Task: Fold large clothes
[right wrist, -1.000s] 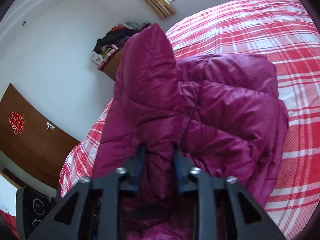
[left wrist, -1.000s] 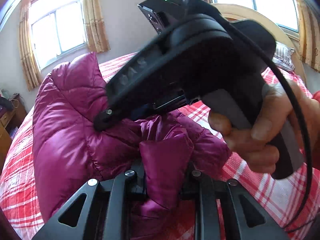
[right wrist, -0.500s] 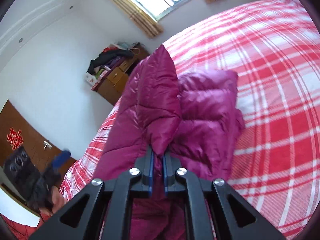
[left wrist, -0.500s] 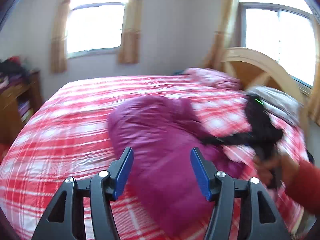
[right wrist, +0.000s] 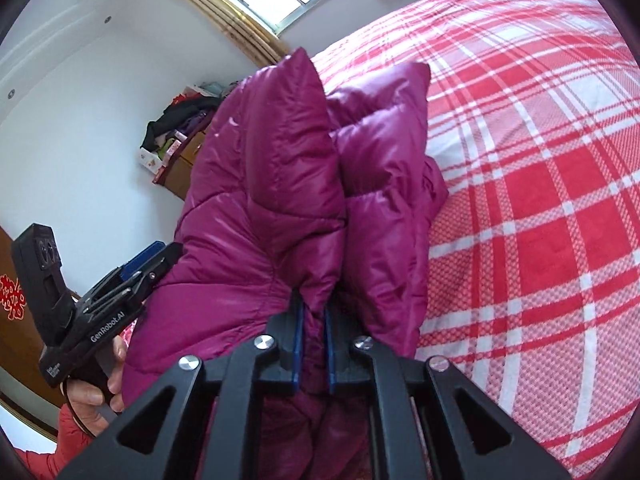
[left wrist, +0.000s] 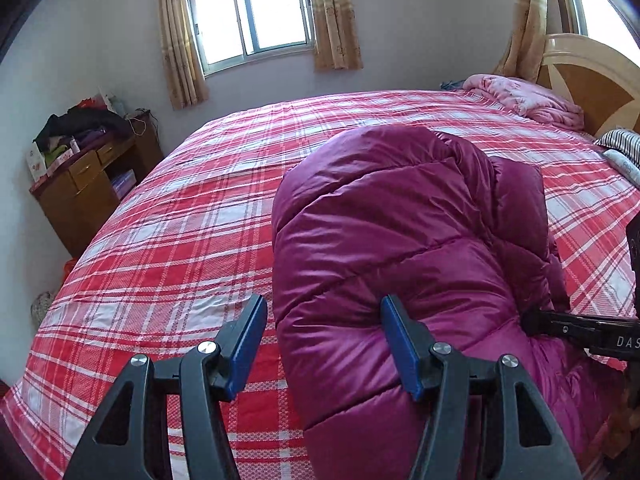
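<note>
In the right wrist view, nearest to the camera, the right gripper (right wrist: 311, 350) has its two blue-padded fingers (right wrist: 297, 354) drawn narrow, and a fold of the shiny magenta quilted down jacket (right wrist: 276, 184) is pinched between them; from this pinch the puffy cloth rises in two thick lobes, one broad on the left and one narrower on the right, pressed side by side. At the left of the same view the left gripper (right wrist: 150, 258) is held in the person's left hand (right wrist: 98, 390); its blue pad lies just beside the edge of the jacket, but I cannot tell if it touches.

In the left wrist view the left gripper (left wrist: 322, 342) stands wide, nothing between its fingers; the right blue pad (left wrist: 400, 350) is against the near bulge of the jacket (left wrist: 400, 240), the left one is over the bedcover. The black tip of the right gripper (left wrist: 538, 322) meets the jacket at its right side.

The jacket lies as a rounded heap on the red and white plaid bedcover (left wrist: 180, 240), nearer to the right half of the bed; behind it a crumpled pink blanket (left wrist: 524, 98) rests by the wooden headboard (left wrist: 592, 80). Far left, a brown wooden bedside cabinet (left wrist: 86, 192) stands at the wall with clothes piled on top; above is a window with beige curtains (left wrist: 256, 12).
</note>
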Demonstrator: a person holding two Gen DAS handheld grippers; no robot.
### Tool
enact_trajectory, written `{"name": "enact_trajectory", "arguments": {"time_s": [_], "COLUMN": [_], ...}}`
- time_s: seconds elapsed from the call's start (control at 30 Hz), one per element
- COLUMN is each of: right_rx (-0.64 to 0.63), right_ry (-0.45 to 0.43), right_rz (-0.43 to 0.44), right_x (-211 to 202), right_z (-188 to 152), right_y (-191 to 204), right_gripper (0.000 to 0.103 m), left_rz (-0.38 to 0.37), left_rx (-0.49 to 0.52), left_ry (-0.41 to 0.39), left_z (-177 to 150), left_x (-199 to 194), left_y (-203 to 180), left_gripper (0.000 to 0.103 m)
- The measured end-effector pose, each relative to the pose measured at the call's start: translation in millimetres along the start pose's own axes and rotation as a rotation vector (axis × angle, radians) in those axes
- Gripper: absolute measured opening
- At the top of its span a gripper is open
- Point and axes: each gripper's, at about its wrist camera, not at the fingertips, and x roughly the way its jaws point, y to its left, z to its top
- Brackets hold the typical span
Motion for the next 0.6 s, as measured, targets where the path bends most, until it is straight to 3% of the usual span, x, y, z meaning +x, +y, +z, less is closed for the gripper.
{"name": "enact_trajectory", "arguments": {"time_s": [0.2,0.33,0.43,0.47,0.53,0.57,0.6], "right_rx": [0.0,0.016,0.012,0.003,-0.065,-0.104,-0.136], "right_ry": [0.003,0.0,0.005,-0.028,-0.157,-0.216,-0.24], "right_rz": [-0.016,-0.015,-0.041,-0.043,-0.066,-0.088,-0.1], "right_x": [-1.7,-4.5,-20.7,-30.9,-56.8,-65.2,-67.1], "right_z": [-1.3,0.7,8.6,13.9,28.3,36.6,43.9], "right_y": [-5.2,-7.9,-2.0,2.5,15.5,22.4,28.4], "right_gripper": [0.007,0.008,0.018,0.026,0.057,0.085,0.092], "left_rz": [0.011,0.075,0.109,0.116,0.111,0.106,0.106], "left_rx": [0.001,0.106,0.147,0.15,0.139,0.132,0.133], "left_ry": [0.055,0.032,0.017,0.012,0.014,0.018,0.021], "left_z": [-3.0,-13.1,-17.9,-18.4,-18.1,-17.3,-16.5], "left_x": [20.3,27.6,27.5,27.1,28.0,28.9,28.7], "left_y": [-8.8,-27.3,-33.3,-34.4,-33.8,-33.4,-35.2], "left_gripper": [0.06,0.06,0.06,0.06,0.06,0.06,0.06]}}
